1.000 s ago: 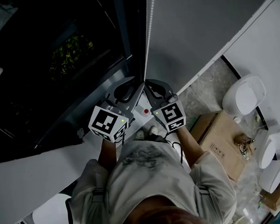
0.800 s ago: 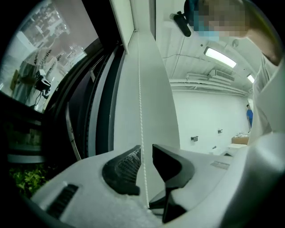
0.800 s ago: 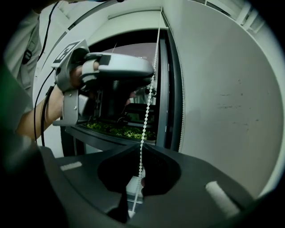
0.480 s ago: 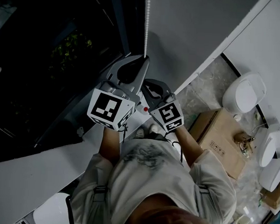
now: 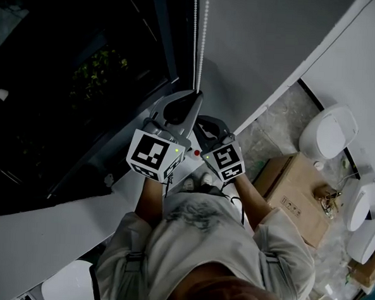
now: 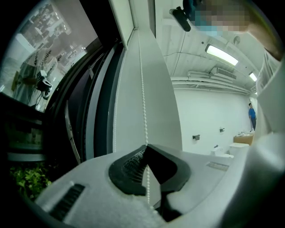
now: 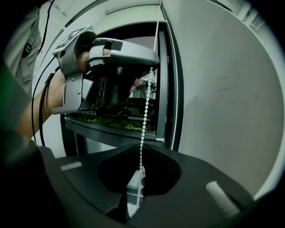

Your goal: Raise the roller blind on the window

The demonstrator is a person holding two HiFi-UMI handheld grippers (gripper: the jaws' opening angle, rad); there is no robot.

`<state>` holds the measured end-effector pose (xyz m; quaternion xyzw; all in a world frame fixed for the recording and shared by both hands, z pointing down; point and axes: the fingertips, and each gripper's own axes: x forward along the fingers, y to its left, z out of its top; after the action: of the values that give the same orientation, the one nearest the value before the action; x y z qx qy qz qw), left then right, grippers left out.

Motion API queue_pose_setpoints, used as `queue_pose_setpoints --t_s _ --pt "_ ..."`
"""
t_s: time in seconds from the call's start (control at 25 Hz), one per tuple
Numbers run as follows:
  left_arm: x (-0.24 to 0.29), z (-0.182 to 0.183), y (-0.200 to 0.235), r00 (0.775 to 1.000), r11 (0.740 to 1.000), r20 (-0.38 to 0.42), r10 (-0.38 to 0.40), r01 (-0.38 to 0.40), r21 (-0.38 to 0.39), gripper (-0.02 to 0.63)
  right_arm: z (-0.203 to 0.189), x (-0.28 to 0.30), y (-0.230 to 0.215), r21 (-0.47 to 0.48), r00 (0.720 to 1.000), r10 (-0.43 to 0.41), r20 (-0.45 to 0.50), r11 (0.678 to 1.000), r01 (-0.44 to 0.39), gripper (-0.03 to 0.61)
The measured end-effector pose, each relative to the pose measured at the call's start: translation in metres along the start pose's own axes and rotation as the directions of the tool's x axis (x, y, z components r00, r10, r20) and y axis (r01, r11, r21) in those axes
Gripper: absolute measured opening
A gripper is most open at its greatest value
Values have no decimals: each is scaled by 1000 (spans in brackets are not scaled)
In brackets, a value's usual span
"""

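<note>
The roller blind's bead chain (image 5: 195, 45) is hanging just to the right of the dark window frame (image 5: 164, 37), between that frame and the grey wall (image 5: 263, 49). The left gripper (image 5: 195, 95) is pinching one strand of the chain, its jaws drawn together at the tips with the beads running through them. The right gripper (image 5: 199, 119) is clamping the same strand just below, its jaws likewise narrowed onto the beads. In the right gripper view the left gripper is sitting directly above it on the chain, touching the strand, while a second strand (image 7: 174, 89) is hanging free, closer to the frame.

Left of the frame, green plants (image 5: 97, 68) are showing through the dark glass. Well to the right of the frame, on the floor, a white toilet (image 5: 328, 131) and a cardboard box (image 5: 293, 184) are standing near each other, the box nearer the person.
</note>
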<state>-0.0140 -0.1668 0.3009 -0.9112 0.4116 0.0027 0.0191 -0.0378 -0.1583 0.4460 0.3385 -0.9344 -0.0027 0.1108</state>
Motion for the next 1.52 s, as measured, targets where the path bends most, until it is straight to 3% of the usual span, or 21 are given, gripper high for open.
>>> queue_pose_setpoints --t_s 0.72,1.52 --pt "10 -84 5 989 996 -145 -18 5 -87 9 -78 22 -3 34 986 10 -169 999 -5 23" --pt "13 -138 6 973 993 -231 -20 -9 -121 11 -137 30 0 83 955 42 -295 996 -19 23"
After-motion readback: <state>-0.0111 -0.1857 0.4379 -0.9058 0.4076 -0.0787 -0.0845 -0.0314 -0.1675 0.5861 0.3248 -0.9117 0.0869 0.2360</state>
